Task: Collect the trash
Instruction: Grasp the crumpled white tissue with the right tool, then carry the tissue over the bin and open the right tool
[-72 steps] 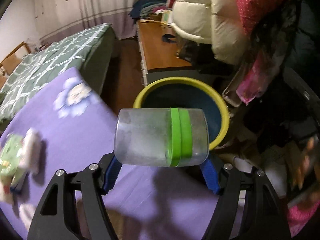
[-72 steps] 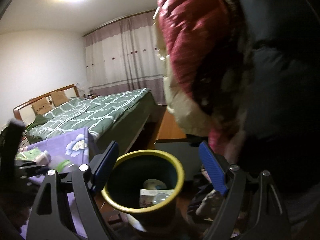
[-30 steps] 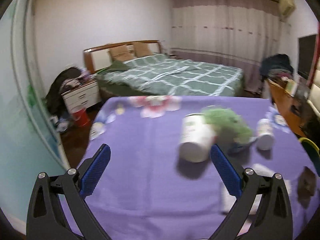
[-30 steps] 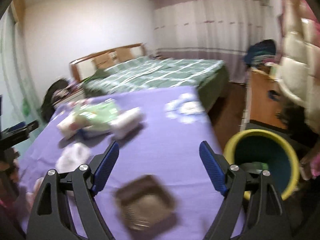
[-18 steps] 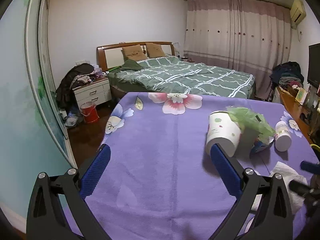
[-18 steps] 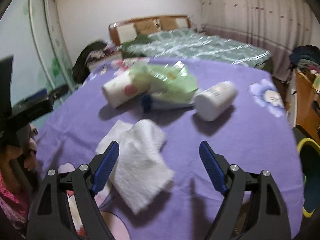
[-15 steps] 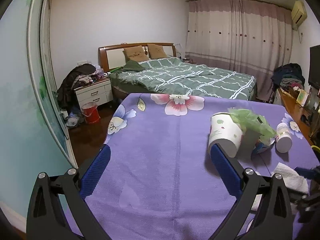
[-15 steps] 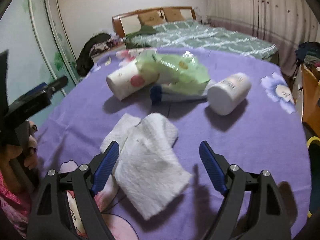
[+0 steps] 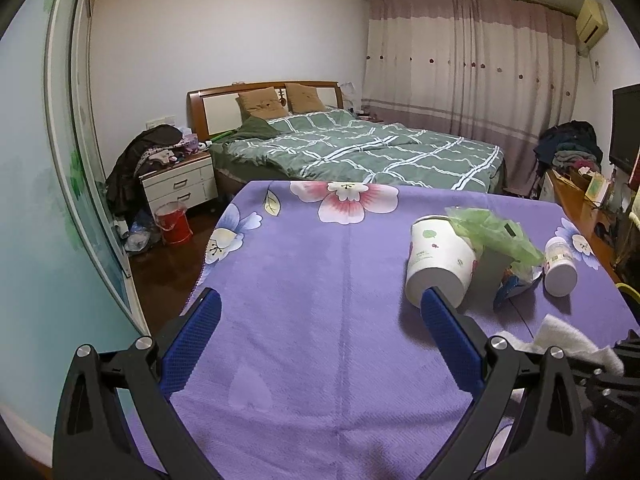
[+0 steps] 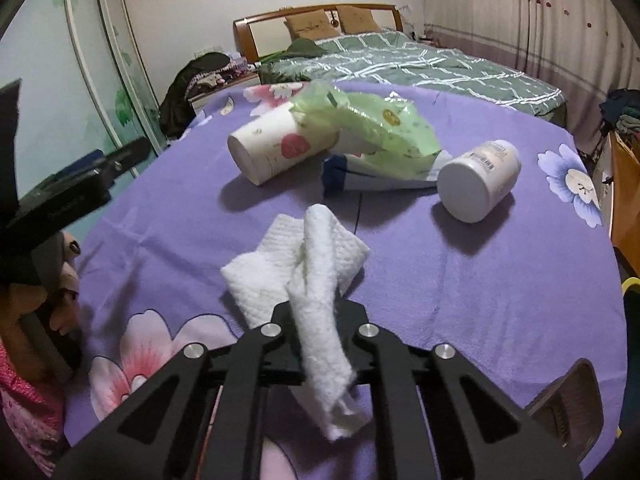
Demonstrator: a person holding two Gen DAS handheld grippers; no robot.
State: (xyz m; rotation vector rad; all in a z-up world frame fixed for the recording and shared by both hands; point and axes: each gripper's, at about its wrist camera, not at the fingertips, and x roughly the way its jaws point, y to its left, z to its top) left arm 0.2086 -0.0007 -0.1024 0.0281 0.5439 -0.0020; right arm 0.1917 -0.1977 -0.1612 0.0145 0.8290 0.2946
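Right gripper point(image 10: 316, 312) clamped on white tissue point(image 10: 316, 276), paper cup point(image 10: 276, 148) and bottle point(image 10: 480, 184) beyond.

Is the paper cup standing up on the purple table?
No, the paper cup lies on its side on the purple tablecloth, its flat bottom facing the camera.
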